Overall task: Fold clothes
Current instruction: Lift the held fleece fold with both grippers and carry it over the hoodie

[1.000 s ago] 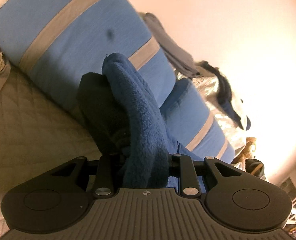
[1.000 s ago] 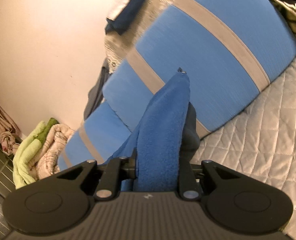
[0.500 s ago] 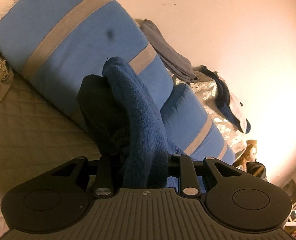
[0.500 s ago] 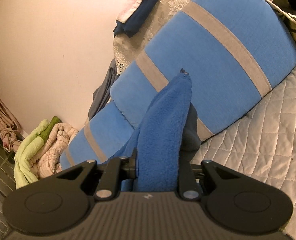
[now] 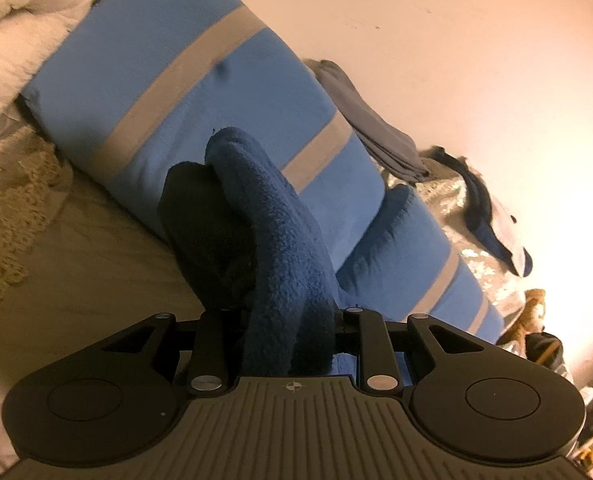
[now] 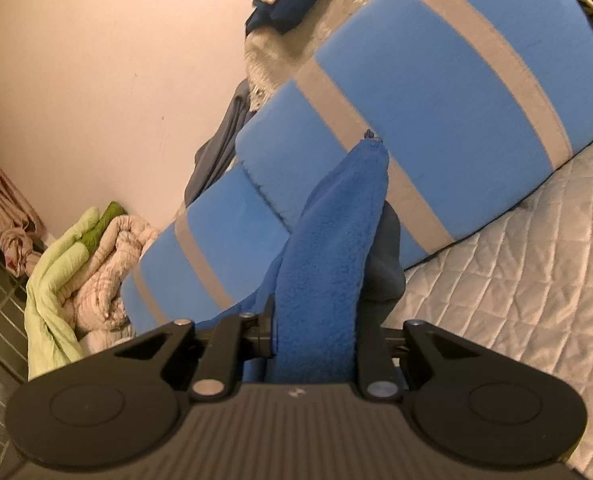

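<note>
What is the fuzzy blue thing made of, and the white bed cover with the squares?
The blue garment looks like fleece: its surface is matte and nubbly with a soft pile, though a thick plush knit is possible. The bed cover looks like quilted cotton or polyester: stitched lines cross it in puffy diamonds, with a slight sheen.

Counts: two tongs [image 5: 252, 216] [image 6: 352, 220], one per view; one blue fleece garment [image 5: 280, 240]; two striped blue pillows [image 5: 184, 92] [image 5: 412, 248]; one quilted bed [image 6: 516, 280]; one rolled green-and-beige quilt [image 6: 92, 268].
</note>
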`<state>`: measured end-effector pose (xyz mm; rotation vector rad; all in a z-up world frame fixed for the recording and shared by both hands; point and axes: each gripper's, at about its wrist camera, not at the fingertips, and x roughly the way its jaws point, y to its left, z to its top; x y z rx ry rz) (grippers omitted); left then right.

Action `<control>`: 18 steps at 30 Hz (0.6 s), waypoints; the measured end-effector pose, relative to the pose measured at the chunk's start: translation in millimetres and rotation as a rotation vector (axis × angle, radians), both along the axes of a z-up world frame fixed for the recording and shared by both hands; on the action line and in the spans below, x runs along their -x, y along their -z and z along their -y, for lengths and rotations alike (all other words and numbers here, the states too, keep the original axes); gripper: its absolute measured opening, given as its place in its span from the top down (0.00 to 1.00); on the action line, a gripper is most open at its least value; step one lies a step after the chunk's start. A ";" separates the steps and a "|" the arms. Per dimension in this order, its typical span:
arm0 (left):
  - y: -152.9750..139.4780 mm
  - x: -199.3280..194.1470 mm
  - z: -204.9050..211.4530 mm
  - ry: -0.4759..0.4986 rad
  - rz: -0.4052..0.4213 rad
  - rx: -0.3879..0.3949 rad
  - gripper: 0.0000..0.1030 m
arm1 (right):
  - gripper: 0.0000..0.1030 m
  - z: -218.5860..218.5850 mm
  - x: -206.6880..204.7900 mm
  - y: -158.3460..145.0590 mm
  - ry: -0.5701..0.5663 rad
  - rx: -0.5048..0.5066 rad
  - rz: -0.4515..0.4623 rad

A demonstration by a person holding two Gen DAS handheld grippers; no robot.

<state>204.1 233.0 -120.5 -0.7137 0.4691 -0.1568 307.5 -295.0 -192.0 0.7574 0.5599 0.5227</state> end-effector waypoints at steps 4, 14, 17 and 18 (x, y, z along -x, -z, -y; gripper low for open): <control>-0.3 6.8 -13.8 -0.035 0.002 -0.008 0.75 | 0.81 -17.8 -0.7 -0.7 -0.021 0.005 0.000; -7.1 8.9 -40.1 -0.075 -0.037 -0.091 0.75 | 0.82 -65.0 -5.8 0.5 -0.071 0.027 -0.013; -12.1 10.2 -50.4 -0.077 -0.044 -0.114 0.75 | 0.82 -78.4 -8.5 1.2 -0.083 0.029 -0.018; -14.5 11.3 -54.6 -0.080 -0.045 -0.121 0.75 | 0.82 -83.2 -9.5 1.4 -0.088 0.028 -0.020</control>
